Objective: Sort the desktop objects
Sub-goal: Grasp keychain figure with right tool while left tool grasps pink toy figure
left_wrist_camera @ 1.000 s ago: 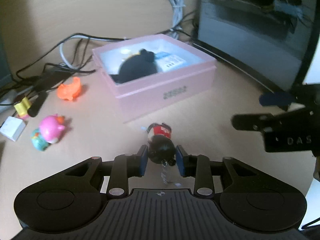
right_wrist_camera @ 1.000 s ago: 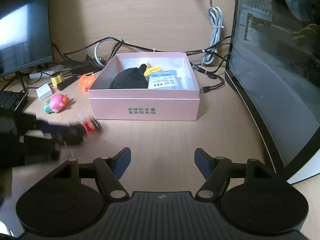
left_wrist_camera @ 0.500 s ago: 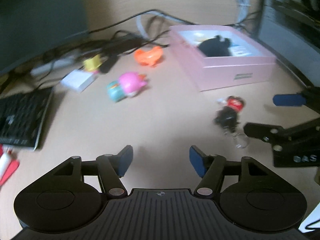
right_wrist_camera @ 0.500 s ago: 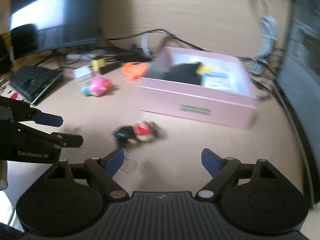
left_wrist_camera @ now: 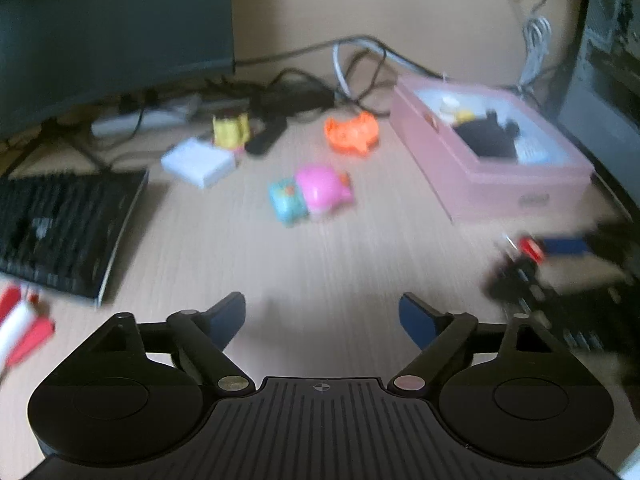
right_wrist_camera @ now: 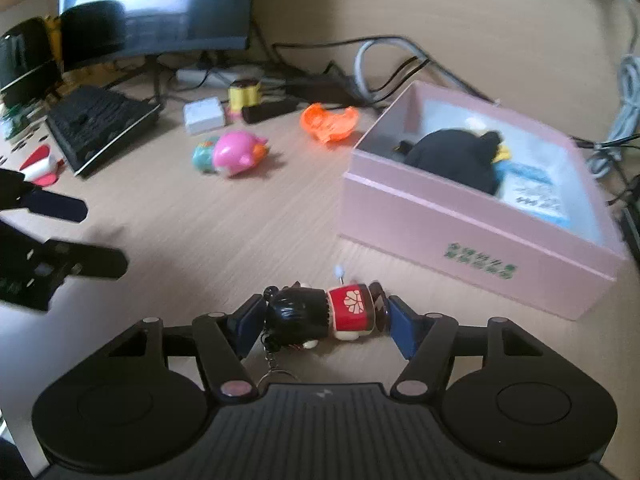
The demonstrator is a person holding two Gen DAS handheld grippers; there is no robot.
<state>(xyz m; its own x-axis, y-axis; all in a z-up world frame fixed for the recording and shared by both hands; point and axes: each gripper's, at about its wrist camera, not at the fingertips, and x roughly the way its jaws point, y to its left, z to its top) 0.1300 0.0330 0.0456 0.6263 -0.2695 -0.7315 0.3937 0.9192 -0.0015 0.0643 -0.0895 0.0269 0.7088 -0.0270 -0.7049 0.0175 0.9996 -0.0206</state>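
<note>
Now doll keychain (right_wrist_camera: 326, 312) lies crosswise between closing right tool (right_wrist_camera: 320, 322) pads.

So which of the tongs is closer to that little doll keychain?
Right. The right tongs have just been closing, with the doll keychain between their tips. The left tongs stand open and empty, off to its side.

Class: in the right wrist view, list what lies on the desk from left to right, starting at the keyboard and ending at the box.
keyboard → white box → pink toy → orange toy → pink box
</note>
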